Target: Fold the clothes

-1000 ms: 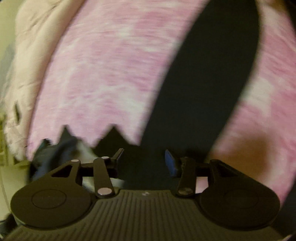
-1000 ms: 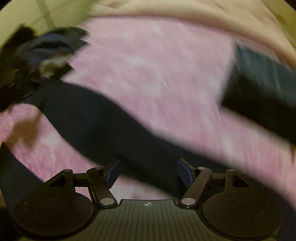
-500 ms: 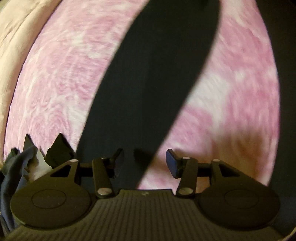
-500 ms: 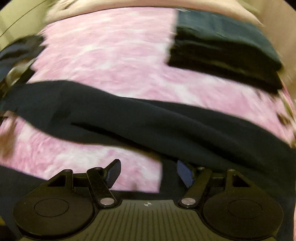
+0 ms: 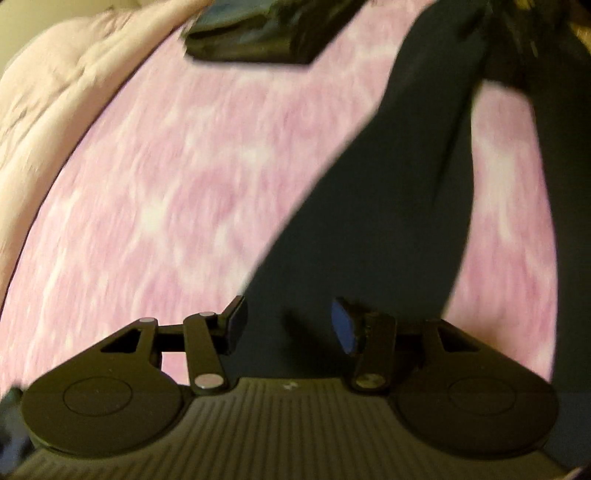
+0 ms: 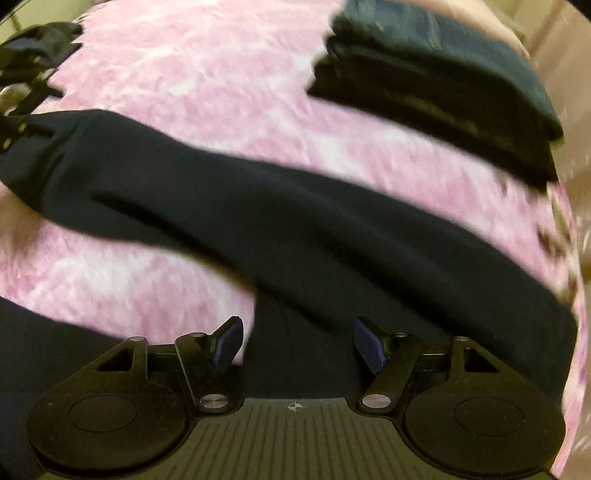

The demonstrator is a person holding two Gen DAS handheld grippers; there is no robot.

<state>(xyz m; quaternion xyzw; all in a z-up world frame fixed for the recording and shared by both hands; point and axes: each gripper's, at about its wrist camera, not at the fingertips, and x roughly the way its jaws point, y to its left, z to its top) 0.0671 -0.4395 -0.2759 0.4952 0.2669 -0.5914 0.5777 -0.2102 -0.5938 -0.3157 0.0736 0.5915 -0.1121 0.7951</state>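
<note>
A long dark navy garment (image 5: 388,206) lies stretched across a fluffy pink blanket (image 5: 177,192). My left gripper (image 5: 290,325) hangs open just above the garment's near end, nothing between its blue pads. In the right wrist view the same dark garment (image 6: 295,218) runs as a band from left to right over the pink blanket (image 6: 207,81). My right gripper (image 6: 295,341) stands open over the garment's lower edge, its pads clear of the cloth.
A stack of folded dark clothes (image 6: 436,92) sits at the blanket's far right, seen also as the folded stack (image 5: 266,33) in the left wrist view. A pale cream quilt (image 5: 55,92) borders the blanket on the left. A crumpled dark heap (image 6: 29,62) lies far left.
The left gripper has swung across the blanket; the folded stack came into its view and the crumpled heap left it. The right gripper moved along the garment toward the folded stack. Both stayed open.
</note>
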